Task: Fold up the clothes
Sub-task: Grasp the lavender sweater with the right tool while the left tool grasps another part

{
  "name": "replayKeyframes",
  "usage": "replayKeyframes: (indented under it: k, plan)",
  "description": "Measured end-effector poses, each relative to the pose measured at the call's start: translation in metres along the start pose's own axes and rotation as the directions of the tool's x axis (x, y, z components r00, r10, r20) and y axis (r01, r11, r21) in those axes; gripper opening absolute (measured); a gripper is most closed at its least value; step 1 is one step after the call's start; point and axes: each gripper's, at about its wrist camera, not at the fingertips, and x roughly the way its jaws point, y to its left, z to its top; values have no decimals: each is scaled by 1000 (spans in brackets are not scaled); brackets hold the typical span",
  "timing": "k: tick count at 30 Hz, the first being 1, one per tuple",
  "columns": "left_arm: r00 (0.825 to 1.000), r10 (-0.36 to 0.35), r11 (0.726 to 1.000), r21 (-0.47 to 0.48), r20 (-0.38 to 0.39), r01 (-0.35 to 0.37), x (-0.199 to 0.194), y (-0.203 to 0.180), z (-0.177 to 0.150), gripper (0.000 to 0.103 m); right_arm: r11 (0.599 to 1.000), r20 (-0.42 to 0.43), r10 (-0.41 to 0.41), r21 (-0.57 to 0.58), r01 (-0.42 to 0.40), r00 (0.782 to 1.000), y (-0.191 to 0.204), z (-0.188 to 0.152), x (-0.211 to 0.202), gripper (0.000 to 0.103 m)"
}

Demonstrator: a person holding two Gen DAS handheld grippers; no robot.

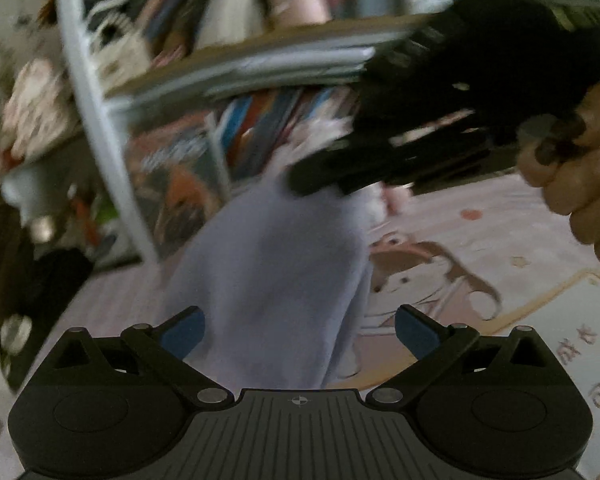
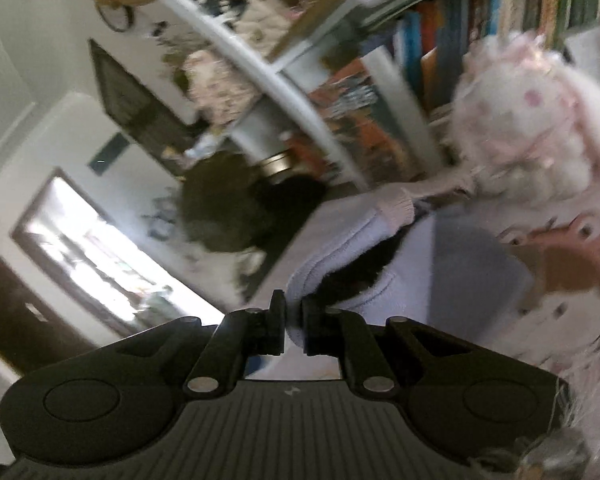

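My right gripper (image 2: 294, 322) is pinched tight on the ribbed edge of a soft lavender knit garment (image 2: 452, 264), lifting it off the pink cartoon-print bedspread (image 1: 480, 240) ahead of my jaws. My left gripper (image 1: 299, 330) is spread wide and empty, with the hanging cloth between its blue pads (image 1: 186, 330). No neat fold shows; the garment hangs loose, so folding remains.

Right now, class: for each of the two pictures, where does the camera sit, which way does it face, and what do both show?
Left wrist: behind the open left gripper, facing the hanging pale lilac fleece garment; the person's hand with the right gripper shows.
Right wrist: behind the right gripper, shut on the garment's hem, facing the white bookshelf.
Shared: the garment, bookshelf, pink cartoon-print sheet.
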Motion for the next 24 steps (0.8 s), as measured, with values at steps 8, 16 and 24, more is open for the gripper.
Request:
replayKeyframes:
  k: [8, 16, 24]
  plan:
    - [991, 122, 992, 31, 57, -124, -16, -14, -8, 102, 991, -81, 125, -47, -129, 989, 57, -29, -1, 8]
    - [958, 287, 954, -88, -8, -287, -17, 14, -16, 93, 996, -88, 59, -60, -65, 994, 44, -40, -13, 24]
    - [961, 274, 951, -139, -25, -275, -21, 37, -16, 41, 868, -41, -282, -437, 236, 959, 26, -43, -29, 59]
